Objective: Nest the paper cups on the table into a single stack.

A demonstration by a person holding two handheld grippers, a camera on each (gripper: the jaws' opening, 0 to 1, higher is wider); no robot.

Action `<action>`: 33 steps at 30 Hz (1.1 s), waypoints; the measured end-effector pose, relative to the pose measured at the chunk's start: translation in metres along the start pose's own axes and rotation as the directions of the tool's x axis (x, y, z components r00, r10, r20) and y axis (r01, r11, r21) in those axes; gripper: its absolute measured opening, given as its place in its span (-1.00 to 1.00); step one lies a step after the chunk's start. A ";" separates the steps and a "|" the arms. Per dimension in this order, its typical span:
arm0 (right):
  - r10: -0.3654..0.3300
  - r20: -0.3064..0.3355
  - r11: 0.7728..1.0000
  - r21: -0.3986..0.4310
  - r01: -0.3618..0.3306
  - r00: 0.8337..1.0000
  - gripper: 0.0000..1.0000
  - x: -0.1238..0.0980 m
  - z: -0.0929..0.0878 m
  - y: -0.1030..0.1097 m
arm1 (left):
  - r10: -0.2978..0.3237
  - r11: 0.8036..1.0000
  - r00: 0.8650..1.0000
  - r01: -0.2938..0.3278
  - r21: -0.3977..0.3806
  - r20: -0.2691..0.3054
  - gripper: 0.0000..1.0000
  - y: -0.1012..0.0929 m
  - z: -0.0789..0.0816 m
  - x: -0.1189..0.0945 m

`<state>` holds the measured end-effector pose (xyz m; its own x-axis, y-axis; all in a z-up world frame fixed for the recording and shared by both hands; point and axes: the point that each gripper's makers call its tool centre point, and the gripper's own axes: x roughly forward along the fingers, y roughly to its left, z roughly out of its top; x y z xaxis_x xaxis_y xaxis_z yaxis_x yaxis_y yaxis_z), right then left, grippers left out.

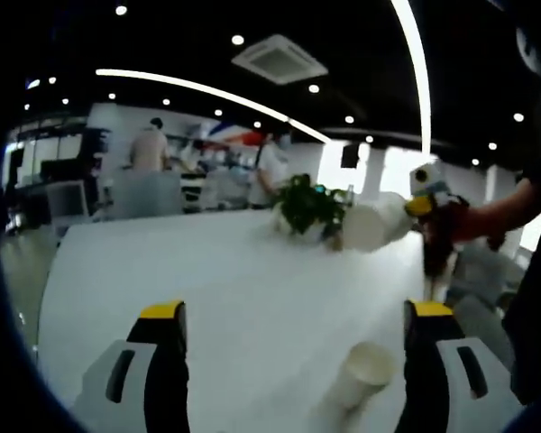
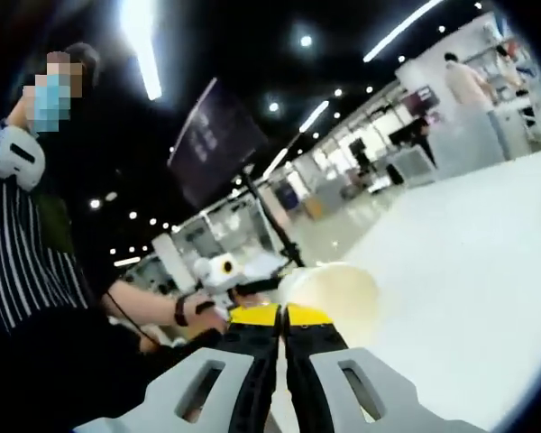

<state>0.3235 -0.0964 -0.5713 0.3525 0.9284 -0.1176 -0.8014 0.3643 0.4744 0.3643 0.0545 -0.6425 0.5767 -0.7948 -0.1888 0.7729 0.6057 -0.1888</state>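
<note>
White paper cup (image 1: 362, 372) lies on its side on the white table (image 1: 252, 289), near the left gripper's (image 1: 293, 311) right jaw, mouth toward the camera; the jaws stand wide apart, holding nothing. A second paper cup (image 1: 377, 224) hangs sideways above the table's far part, pinched at its rim by the right gripper (image 1: 426, 206). In the right gripper view, the right gripper's (image 2: 282, 315) yellow-tipped jaws meet on that cup's (image 2: 335, 290) rim. A potted plant (image 1: 308, 209) stands on the table beyond; people (image 1: 150, 146) stand behind it.
</note>
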 end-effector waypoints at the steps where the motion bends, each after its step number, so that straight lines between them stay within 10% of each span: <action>1: 0.001 -0.001 1.000 -0.009 -0.001 1.000 -1.00 0.001 0.001 0.001 | 0.003 1.000 1.000 -0.003 -0.005 0.002 0.97 0.001 0.000 -0.001; 8: -0.034 -0.175 0.987 -0.158 0.006 0.984 -1.00 0.010 -0.011 0.005 | 0.031 1.000 0.999 -0.031 -0.006 0.010 0.96 0.010 -0.002 -0.012; 16: -0.045 -0.364 0.926 -0.364 -0.098 0.930 -1.00 0.013 -0.023 0.025 | 0.020 1.000 1.000 -0.020 -0.011 -0.005 0.97 0.002 -0.009 -0.012; 19: -0.091 -0.460 0.882 -0.450 -0.143 0.883 -1.00 0.010 -0.027 0.025 | 0.012 1.000 1.000 -0.012 -0.019 -0.006 0.96 -0.005 -0.011 -0.011; 23: -0.053 -0.457 0.888 -0.428 -0.167 0.888 -1.00 0.012 -0.016 0.037 | 0.002 1.000 1.000 -0.002 -0.013 -0.010 0.97 -0.009 -0.012 -0.009; 28: -0.097 -0.524 0.850 -0.486 -0.203 0.846 -1.00 0.012 -0.027 0.036 | -0.006 1.000 1.000 0.006 -0.005 -0.012 0.97 -0.011 -0.013 -0.011; 33: -0.157 -0.620 0.800 -0.536 -0.270 0.769 -1.00 0.019 -0.062 0.034 | -0.005 1.000 1.000 0.005 -0.007 -0.007 0.96 -0.013 -0.014 -0.012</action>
<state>0.2732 -0.0618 -0.6111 0.0969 0.7019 -0.7057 -0.9952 0.0802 -0.0569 0.3438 0.0566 -0.6509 0.5712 -0.7973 -0.1951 0.7737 0.6024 -0.1965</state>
